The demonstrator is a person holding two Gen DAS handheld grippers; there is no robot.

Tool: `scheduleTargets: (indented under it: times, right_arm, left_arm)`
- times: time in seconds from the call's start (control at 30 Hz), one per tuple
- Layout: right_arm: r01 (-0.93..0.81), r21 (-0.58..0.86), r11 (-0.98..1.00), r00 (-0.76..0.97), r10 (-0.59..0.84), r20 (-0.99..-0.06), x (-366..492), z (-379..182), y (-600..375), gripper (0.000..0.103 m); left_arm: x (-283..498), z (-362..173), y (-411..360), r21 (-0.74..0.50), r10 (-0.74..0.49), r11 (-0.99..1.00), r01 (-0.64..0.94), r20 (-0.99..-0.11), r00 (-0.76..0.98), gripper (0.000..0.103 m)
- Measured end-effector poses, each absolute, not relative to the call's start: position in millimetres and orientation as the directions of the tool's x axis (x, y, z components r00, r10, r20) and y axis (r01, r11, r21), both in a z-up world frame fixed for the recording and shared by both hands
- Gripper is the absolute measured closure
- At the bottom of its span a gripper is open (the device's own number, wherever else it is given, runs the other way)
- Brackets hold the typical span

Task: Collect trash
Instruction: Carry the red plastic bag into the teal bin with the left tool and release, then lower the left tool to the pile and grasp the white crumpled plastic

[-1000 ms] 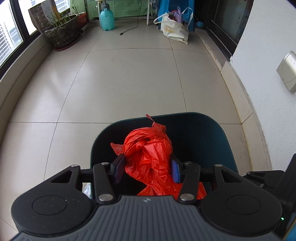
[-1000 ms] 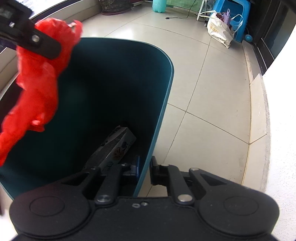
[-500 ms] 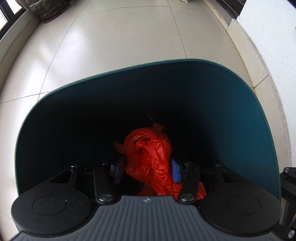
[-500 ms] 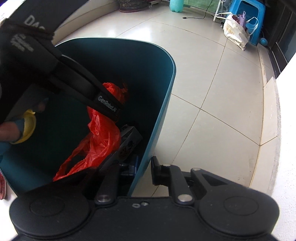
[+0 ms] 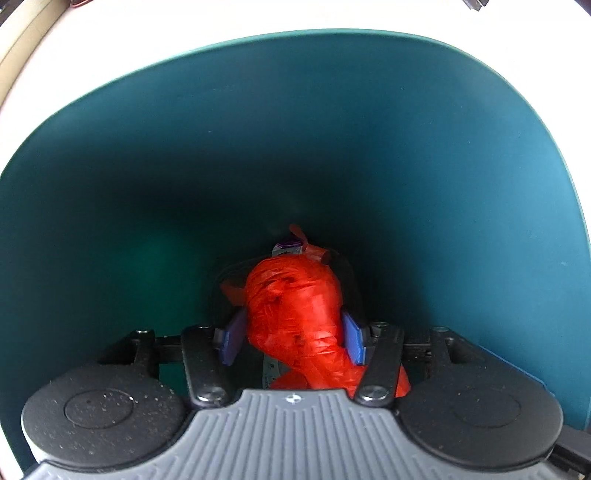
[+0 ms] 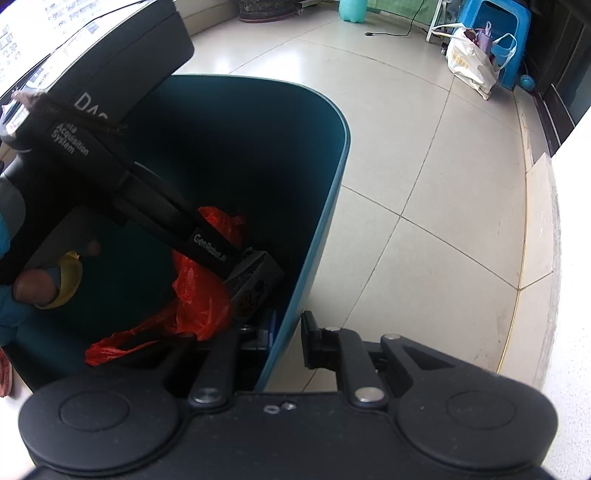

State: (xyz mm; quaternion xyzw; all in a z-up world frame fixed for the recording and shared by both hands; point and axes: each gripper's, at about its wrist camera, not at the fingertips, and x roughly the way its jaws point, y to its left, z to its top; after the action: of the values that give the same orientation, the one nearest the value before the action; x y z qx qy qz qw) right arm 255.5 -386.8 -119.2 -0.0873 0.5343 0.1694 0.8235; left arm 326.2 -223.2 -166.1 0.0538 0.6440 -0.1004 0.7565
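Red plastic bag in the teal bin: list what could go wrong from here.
1. The crumpled red plastic bag sits between the left gripper's jaws, which have just been opening; thin film may cling to a blue pad and lift back out.
2. The right gripper pinches the tall teal plastic bin's rim; slipping could tip it.
3. The bag rests on a dark printed carton, so it may not settle deep.

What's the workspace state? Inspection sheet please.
Surface: tiled floor.
Job's things: red bag low inside teal bin, beside a box.
Clutter: nothing seen.
Grippers: left gripper inside bin, jaws just opening, bag between them; right gripper shut on bin rim.
Cables: one black cable on far floor.
Surroundings: tote, blue stool, green bottle, pot at far end.
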Motion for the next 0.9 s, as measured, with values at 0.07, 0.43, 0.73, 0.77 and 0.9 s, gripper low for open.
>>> scheduleTargets:
  times: [0.07,0.43,0.73,0.77,0.9]
  right_arm:
    - [-0.371,0.041,0.928,0.37,0.189,-0.91,254,-119,-386,0.09]
    - [-0.367,0.041,0.929,0.367,0.186,-0.911,252,-118,-382,0.091]
    - [-0.359,0.044,0.932,0.36,0.182,-0.915,255,-117,-382,0.091]
    - [-0.358,0.044,0.933,0.361,0.182,-0.915,255,-117,-381,0.091]
    - [-0.354,0.045,0.934,0.358,0.18,-0.916,256,-117,-382,0.091]
  left_arm:
    - [325,-165,-219,-0.063,-0.096,0.975,0.211,-0.984,0.149,0.041]
    - [306,-137,-216,-0.096,-0.148,0.97,0.225,-0.962,0.228,0.039]
    - [270,-95,-194,-0.1,-0.177,0.966,0.239,-0.928,0.328,0.039]
    - [267,-91,-190,-0.099,-0.178,0.966,0.238,-0.925,0.336,0.039]
    - [263,-66,-171,-0.088,-0.172,0.969,0.229,-0.909,0.38,0.039]
